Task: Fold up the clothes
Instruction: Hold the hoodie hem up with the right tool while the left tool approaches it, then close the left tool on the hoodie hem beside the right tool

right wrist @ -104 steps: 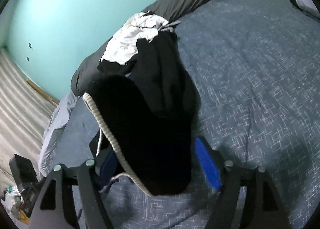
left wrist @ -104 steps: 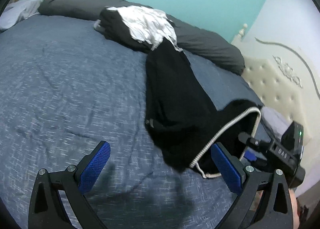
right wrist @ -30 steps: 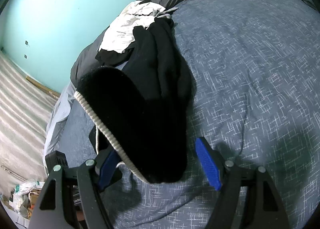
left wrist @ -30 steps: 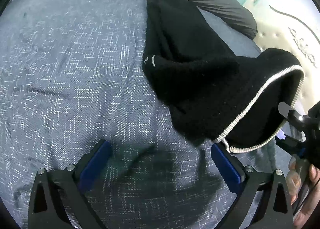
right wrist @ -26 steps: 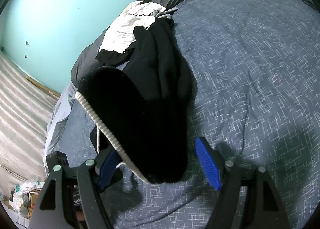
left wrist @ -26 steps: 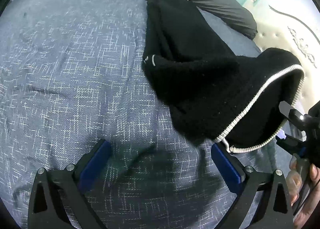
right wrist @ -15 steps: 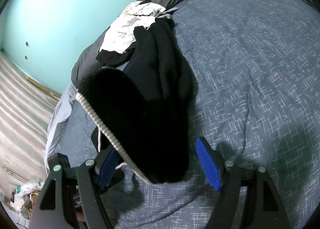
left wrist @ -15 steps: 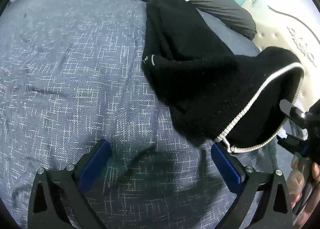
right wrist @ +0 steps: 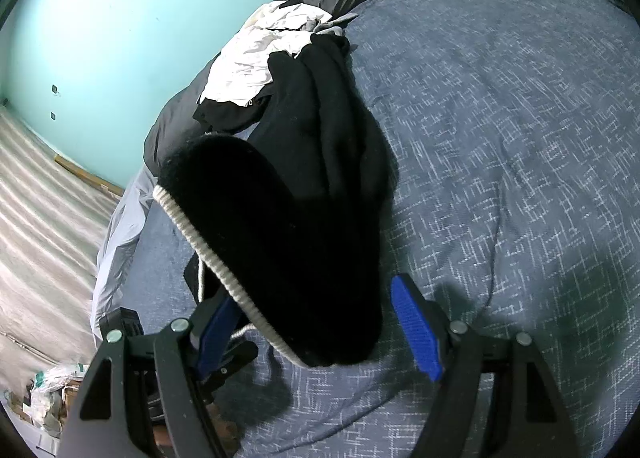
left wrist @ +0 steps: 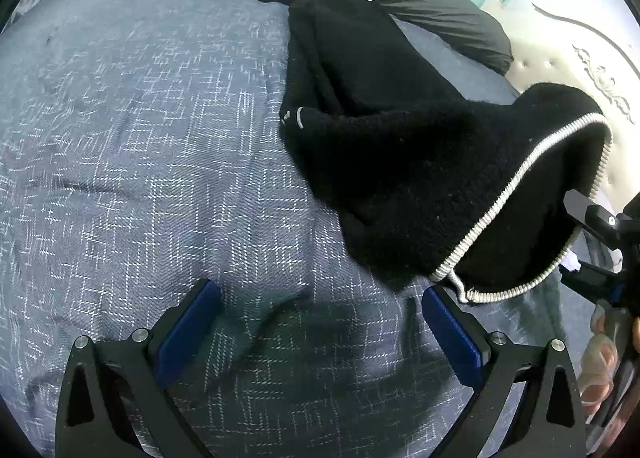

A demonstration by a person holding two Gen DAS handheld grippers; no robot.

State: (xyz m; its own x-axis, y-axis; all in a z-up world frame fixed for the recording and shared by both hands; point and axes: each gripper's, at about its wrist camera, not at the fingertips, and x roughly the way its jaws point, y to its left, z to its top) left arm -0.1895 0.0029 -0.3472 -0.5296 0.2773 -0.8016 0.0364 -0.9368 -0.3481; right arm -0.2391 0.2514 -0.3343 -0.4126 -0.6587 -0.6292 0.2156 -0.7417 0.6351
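A black fleece garment (left wrist: 420, 162) with a white zipper edge (left wrist: 520, 178) stretches across the blue bedspread (left wrist: 140, 138). Its near end is raised and hangs on one finger of my right gripper (left wrist: 600, 218), at the right edge of the left wrist view. In the right wrist view the garment (right wrist: 288, 218) sits between the wide jaws of the right gripper (right wrist: 316, 298). It covers the left pad, while the right pad (right wrist: 416, 330) stands clear of it. My left gripper (left wrist: 320, 294) hovers open over bare bedspread, just left of the hanging end.
A pile of white and black clothes (right wrist: 260, 58) lies at the garment's far end against a dark grey bolster (left wrist: 440, 22). A cream tufted headboard (left wrist: 560, 70) stands at the right. The bed edge and striped floor (right wrist: 40, 218) are left of the right gripper.
Since 3.5 s ago the left gripper has come closer to the bed and tipped downward, and the garment's zipped end now hangs higher. Over the last second nothing has visibly moved.
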